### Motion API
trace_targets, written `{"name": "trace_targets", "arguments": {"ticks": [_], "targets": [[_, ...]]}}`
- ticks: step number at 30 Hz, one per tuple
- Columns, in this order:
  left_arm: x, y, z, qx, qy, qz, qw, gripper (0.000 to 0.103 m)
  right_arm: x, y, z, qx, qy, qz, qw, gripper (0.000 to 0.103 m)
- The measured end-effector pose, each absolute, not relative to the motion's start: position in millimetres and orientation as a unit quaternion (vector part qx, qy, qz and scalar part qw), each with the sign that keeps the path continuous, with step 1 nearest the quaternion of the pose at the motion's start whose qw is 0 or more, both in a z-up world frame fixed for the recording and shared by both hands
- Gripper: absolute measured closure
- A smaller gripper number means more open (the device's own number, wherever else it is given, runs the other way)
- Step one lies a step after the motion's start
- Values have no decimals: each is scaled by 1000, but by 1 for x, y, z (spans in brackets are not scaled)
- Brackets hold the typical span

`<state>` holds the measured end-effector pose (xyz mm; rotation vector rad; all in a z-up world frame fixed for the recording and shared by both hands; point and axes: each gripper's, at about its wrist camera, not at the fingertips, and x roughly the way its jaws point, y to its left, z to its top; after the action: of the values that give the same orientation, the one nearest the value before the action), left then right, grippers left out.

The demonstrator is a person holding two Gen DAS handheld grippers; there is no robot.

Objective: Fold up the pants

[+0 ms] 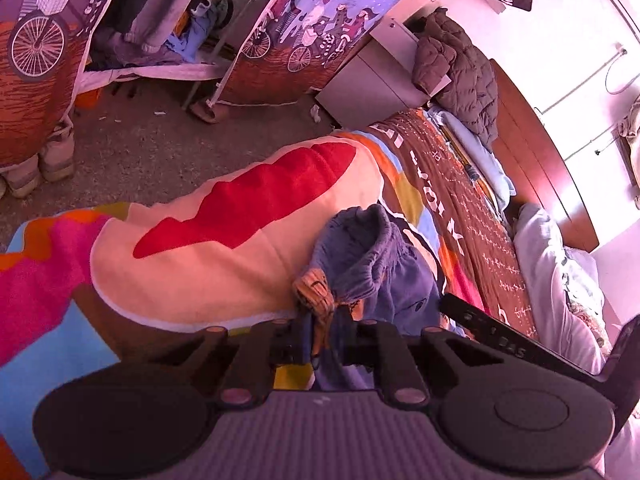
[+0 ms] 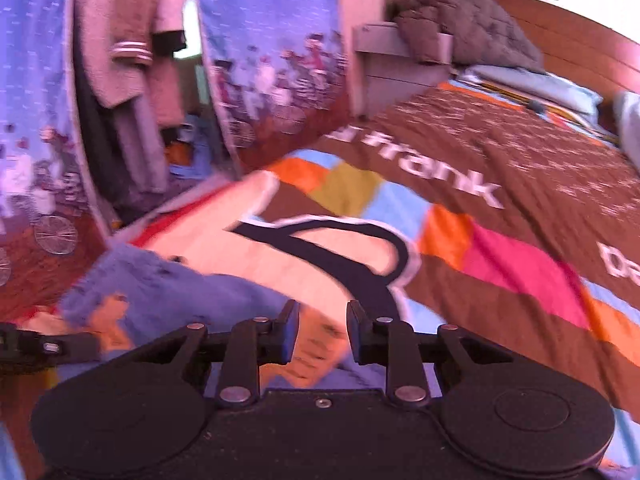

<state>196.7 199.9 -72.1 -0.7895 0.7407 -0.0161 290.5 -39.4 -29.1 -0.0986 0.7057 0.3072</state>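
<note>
The small blue fabric pants with tan patches (image 1: 360, 256) were seen bunched on the multicoloured patchwork blanket (image 1: 224, 248) covering the bed. The left gripper (image 1: 322, 332) was nearly closed, a fold of the pants pinched between its jaws. The right gripper (image 2: 323, 330) was held partly open over the cloth, nothing visibly gripped

The pants (image 1: 368, 256) were blue, soft-looking cloth with an orange-tan patch, lying crumpled on the bed's patterned blanket (image 1: 224, 248). Their gathered elastic waistband stood bunched upward, open like a mouth. In the blurred right wrist view, one part seemed to stretch flat across the blanket.
</note>
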Motion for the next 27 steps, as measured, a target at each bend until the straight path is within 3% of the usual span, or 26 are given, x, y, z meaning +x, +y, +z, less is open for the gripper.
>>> {"name": "trace_targets", "arguments": {"ticks": [5,10,14,18,23,27], "targets": [[197,199,-73,-377,355,-5,855,91,307,-8,-47,-86,378,162,907,75],[198,197,-72,-373,356,-3,857,90,288,-22,-27,-77,357,156,918,74],[198,198,-73,-379,357,-3,854,90,241,-49,-5,-95,331,117,931,43],[197,199,-73,-380,356,-4,854,86,185,-70,-5,-138,316,59,937,21],[196,199,-74,-383,352,-6,854,86,139,-71,-35,-150,312,-7,938,12],[196,197,-73,-373,349,-7,860,84,129,-61,-55,-131,315,-24,940,12]]}}
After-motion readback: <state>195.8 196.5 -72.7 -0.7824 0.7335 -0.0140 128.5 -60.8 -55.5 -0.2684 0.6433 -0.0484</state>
